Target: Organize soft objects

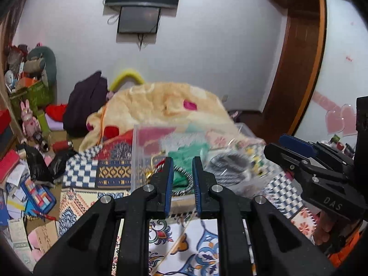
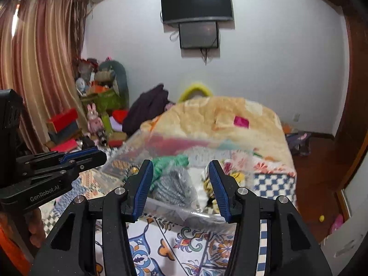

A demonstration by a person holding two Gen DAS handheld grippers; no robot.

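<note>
A clear plastic box (image 1: 138, 156) sits on the patterned bedspread and holds soft things: a green knit piece (image 1: 184, 158), a grey ribbed item in a clear bag (image 1: 227, 165) and a striped cord. My left gripper (image 1: 182, 184) is open by a narrow gap and empty, just in front of the box. My right gripper (image 2: 181, 188) is open wide and empty, with the bagged grey item (image 2: 170, 188) and green knit (image 2: 168, 163) between and beyond its fingers. Each gripper shows in the other's view: the right one (image 1: 299, 151) and the left one (image 2: 76, 158).
A cream fleece blanket (image 1: 165, 105) is heaped behind the box. A dark purple garment (image 1: 85, 105) and yellow hoop lie beyond. Toys, boxes and papers (image 1: 27, 161) clutter the floor at left. A wooden door (image 1: 299, 69) stands at right; a TV hangs on the wall.
</note>
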